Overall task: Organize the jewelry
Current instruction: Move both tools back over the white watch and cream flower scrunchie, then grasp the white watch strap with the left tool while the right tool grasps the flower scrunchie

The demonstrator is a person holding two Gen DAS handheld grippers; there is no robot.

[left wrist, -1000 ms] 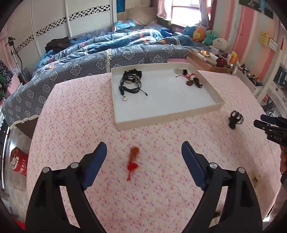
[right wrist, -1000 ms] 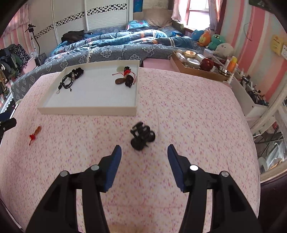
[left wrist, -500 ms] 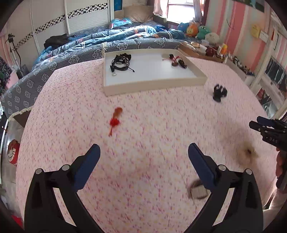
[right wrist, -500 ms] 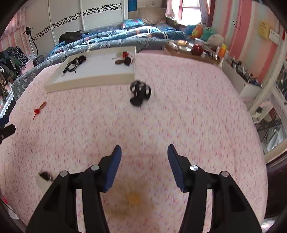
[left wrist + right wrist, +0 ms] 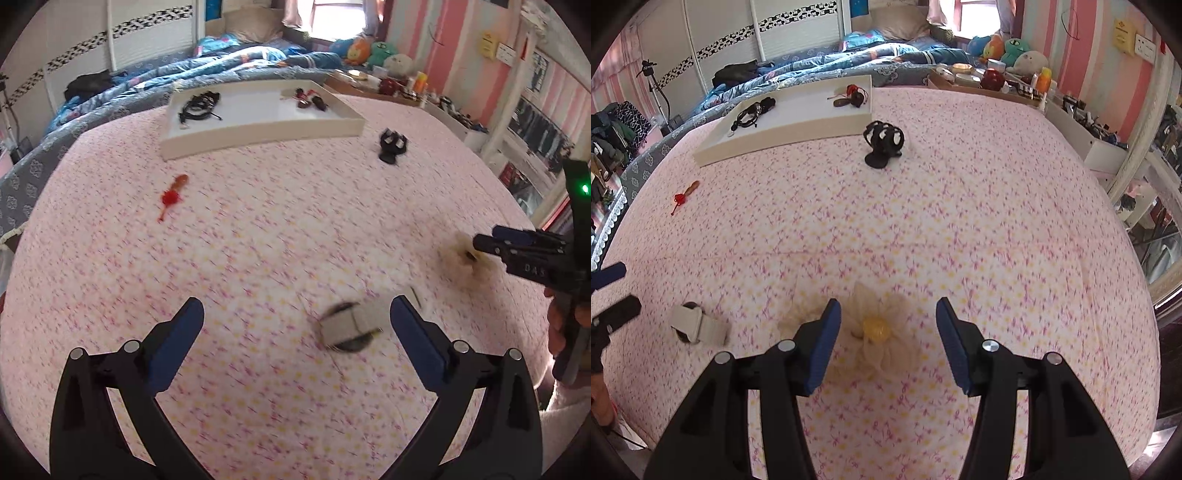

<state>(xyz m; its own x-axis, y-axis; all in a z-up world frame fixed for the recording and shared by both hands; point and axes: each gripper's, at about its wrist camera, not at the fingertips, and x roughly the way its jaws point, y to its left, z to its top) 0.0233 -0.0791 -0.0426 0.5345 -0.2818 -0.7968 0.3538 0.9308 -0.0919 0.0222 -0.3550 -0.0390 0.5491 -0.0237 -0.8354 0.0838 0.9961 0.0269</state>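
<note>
Left view's smeared; I barely read the white band (image 5: 349,325) between my spread left gripper (image 5: 295,332). Right gripper (image 5: 886,341) gapes over a cream flower (image 5: 877,330), yellow-centred.

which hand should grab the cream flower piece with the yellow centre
Right. The right tool is open with the flower lying between its fingers. The left tool is open over the white band item instead.

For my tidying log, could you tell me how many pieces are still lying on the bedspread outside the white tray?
4: a red tassel charm at left, a black hair clip beside the tray, a white-strapped watch nearer, and a cream flower between the right gripper fingers. None seem hidden.
</note>
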